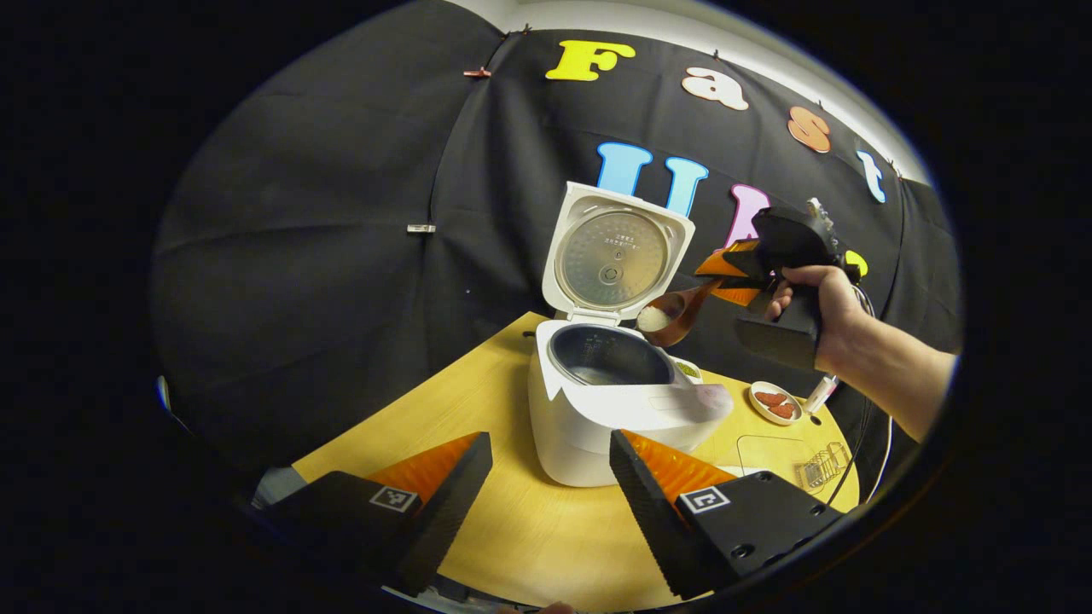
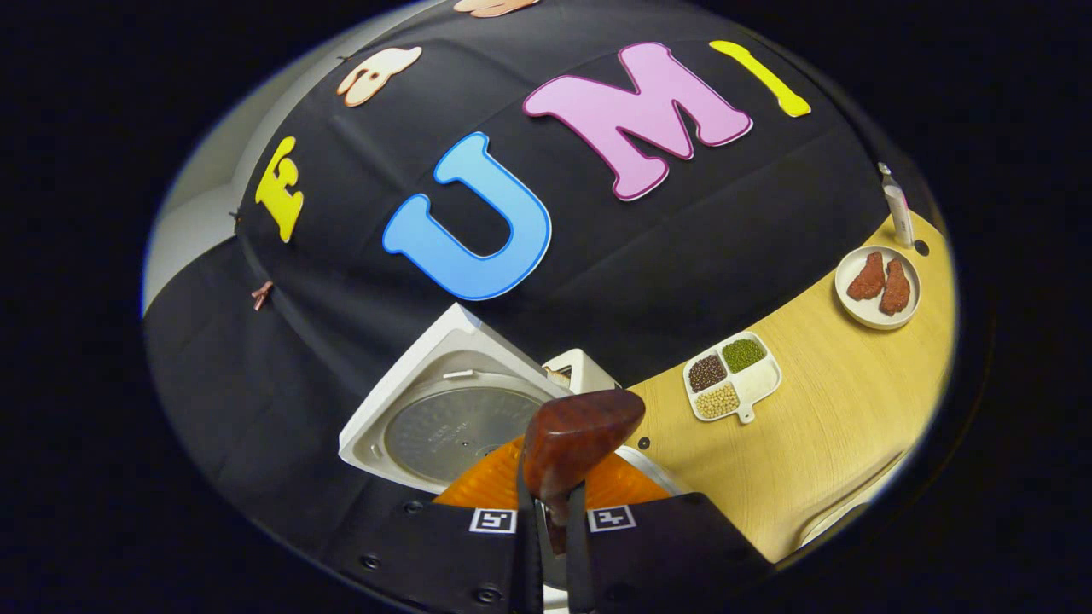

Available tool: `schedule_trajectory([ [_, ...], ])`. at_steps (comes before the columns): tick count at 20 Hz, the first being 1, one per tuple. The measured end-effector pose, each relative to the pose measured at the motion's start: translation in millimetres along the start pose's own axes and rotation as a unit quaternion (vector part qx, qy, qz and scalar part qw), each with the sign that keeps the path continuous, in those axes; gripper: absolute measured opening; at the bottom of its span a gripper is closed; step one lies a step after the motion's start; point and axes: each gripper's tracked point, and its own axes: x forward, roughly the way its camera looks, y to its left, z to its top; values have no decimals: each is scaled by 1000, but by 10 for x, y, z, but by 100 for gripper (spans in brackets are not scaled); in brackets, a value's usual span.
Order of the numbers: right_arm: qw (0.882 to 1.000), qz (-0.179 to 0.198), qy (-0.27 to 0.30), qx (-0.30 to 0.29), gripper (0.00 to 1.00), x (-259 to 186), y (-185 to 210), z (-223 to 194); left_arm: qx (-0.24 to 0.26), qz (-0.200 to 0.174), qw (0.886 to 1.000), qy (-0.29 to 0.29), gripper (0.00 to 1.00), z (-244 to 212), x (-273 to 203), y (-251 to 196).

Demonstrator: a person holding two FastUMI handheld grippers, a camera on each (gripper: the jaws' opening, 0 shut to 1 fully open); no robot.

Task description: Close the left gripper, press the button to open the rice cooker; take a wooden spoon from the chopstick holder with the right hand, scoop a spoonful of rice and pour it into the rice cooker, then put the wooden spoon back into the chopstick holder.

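The right gripper (image 2: pixel 550 512) is clamping both fingers on the wooden spoon (image 2: pixel 573 443), handle squeezed tight in the narrow slot between them; the spoon's brown back is sticking out ahead of the tips. In the left gripper view that same spoon (image 1: pixel 674 314) is carrying a white heap of rice (image 1: pixel 653 318) and hovering at the rim of the rice cooker (image 1: pixel 614 409), just under its raised lid (image 1: pixel 616 256); a hand (image 1: pixel 810 307) is gripping the tool. The left gripper (image 1: pixel 550 477) is holding its fingers spread wide with nothing between them, hanging above the wooden table (image 1: pixel 512 529) in front of the cooker. Farther out, a divided tray of beans (image 2: pixel 732 375) and a plate (image 2: pixel 877 288) with two reddish pieces, meat maybe, are sitting on the table.
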Motion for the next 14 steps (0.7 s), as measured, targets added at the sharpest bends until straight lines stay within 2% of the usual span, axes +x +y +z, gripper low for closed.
schedule_trajectory([
  [3,997,10,-7,-72,15,107,77,-104,-1,-5,1000,3,96,-27,-5,-47],
  [6,986,29,-15,-161,16,160,198,-215,4,-9,1000,4,96,-29,17,-62],
  [10,961,53,-21,-269,15,209,355,-338,3,-12,1000,6,96,0,69,-78],
  [14,933,78,-16,-350,16,262,468,-534,0,-17,1000,-3,96,58,98,-110],
])
